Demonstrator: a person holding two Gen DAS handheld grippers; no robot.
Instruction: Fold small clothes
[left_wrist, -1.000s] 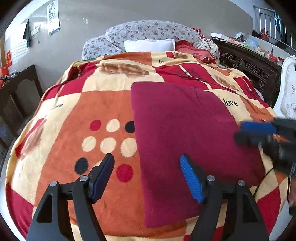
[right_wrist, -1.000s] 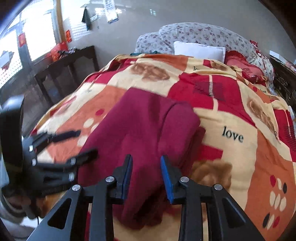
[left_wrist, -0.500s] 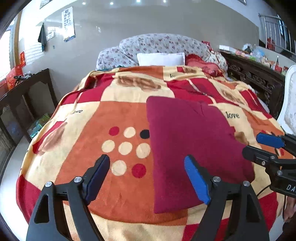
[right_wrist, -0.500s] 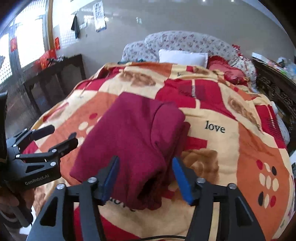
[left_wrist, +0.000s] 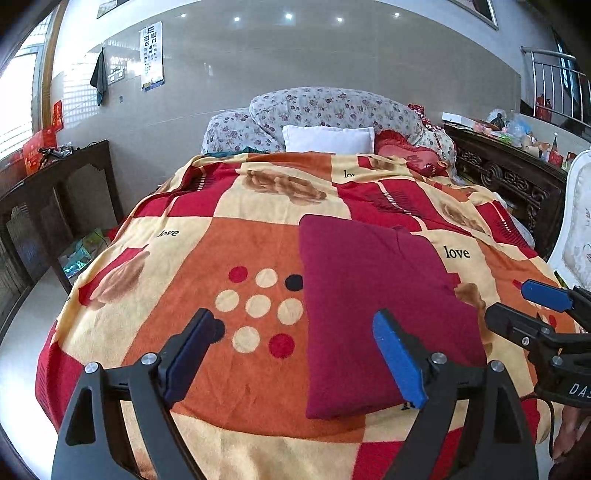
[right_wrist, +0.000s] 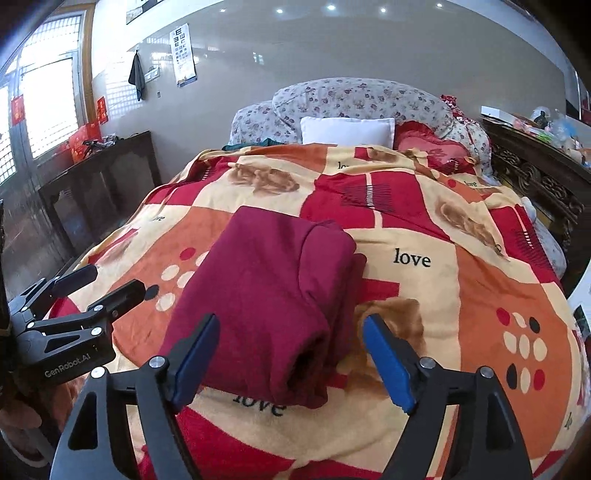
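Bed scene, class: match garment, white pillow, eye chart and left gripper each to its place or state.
Column one:
1 garment
2 white pillow
3 eye chart
4 left gripper

Column two:
A hangs on the wall
B jaws open, holding nothing
C at the head of the bed
D folded, lying on the blanket

Pairs: 1-D, 2-C, 3-A, 4-B

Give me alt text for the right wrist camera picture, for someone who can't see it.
A folded dark red garment lies on a bed's red, orange and cream patchwork blanket. The right gripper hangs open just in front of it, holding nothing, with the left gripper open at the left edge. Pillows lie at the far end.
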